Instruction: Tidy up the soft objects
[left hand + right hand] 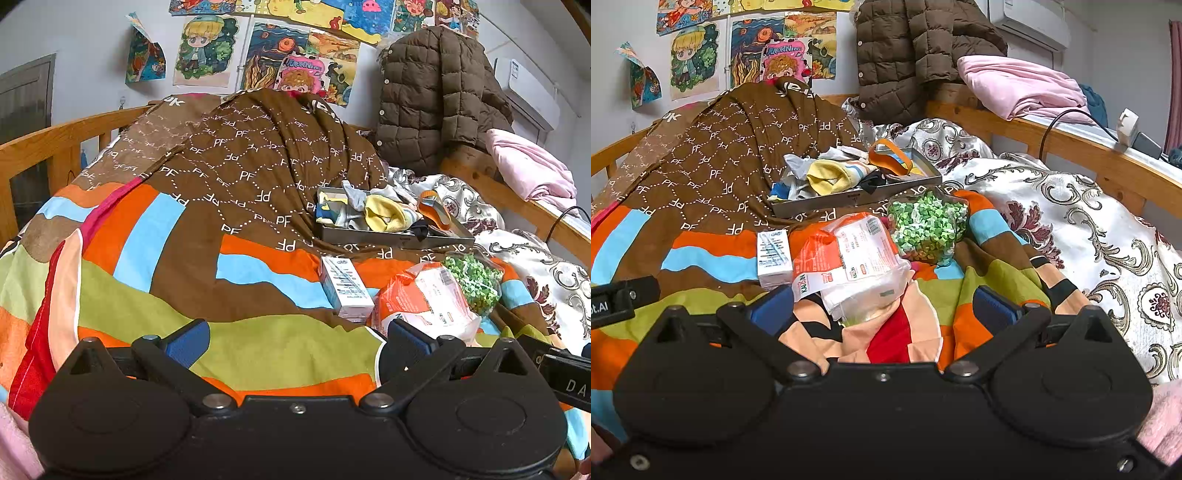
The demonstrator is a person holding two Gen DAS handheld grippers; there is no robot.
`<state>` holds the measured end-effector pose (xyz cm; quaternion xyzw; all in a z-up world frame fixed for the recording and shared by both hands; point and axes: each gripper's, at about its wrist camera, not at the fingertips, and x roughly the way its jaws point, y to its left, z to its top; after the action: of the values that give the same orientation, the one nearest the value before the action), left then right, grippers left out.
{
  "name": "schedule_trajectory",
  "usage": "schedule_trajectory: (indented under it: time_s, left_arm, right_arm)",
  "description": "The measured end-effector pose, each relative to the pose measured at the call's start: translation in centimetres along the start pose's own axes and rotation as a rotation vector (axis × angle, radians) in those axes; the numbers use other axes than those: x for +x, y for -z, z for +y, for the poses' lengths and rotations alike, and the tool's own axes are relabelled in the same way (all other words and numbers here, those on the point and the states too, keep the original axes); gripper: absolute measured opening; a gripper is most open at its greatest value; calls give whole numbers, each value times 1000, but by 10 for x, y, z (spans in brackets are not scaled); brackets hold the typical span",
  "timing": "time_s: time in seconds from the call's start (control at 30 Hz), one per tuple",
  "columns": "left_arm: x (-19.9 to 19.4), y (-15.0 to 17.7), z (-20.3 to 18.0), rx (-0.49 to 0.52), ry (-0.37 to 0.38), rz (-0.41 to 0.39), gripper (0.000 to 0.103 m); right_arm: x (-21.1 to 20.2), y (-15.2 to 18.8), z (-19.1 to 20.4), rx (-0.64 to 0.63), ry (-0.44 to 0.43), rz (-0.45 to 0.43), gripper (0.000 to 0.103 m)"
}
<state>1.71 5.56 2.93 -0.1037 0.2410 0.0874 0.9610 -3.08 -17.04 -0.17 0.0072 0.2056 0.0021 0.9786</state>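
A grey tray (399,240) (857,199) lies on the bed and holds several socks, among them a yellow one (386,218) (827,177), and an orange band (436,212) (886,158). In front of it lie a white box (345,286) (774,254), an orange-and-clear plastic packet (424,299) (853,262) and a bag of green bits (472,282) (929,225). My left gripper (295,343) is open and empty, low over the quilt, left of the packet. My right gripper (882,306) is open and empty, its jaws either side of the packet's near end.
A colourful striped quilt (147,288) covers the bed, with a white floral cover (1089,221) at right. A wooden rail (1071,147) carries a brown puffer jacket (916,48) and pink bedding (1019,85). A wooden headboard (44,147) stands at left.
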Motion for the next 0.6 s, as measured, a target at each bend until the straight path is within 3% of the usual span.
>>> schedule_trajectory:
  time_s: [0.6]
  left_arm:
    - [0, 0, 0, 2, -1, 1, 102]
  right_arm:
    - [0, 0, 2, 0, 1, 0, 102]
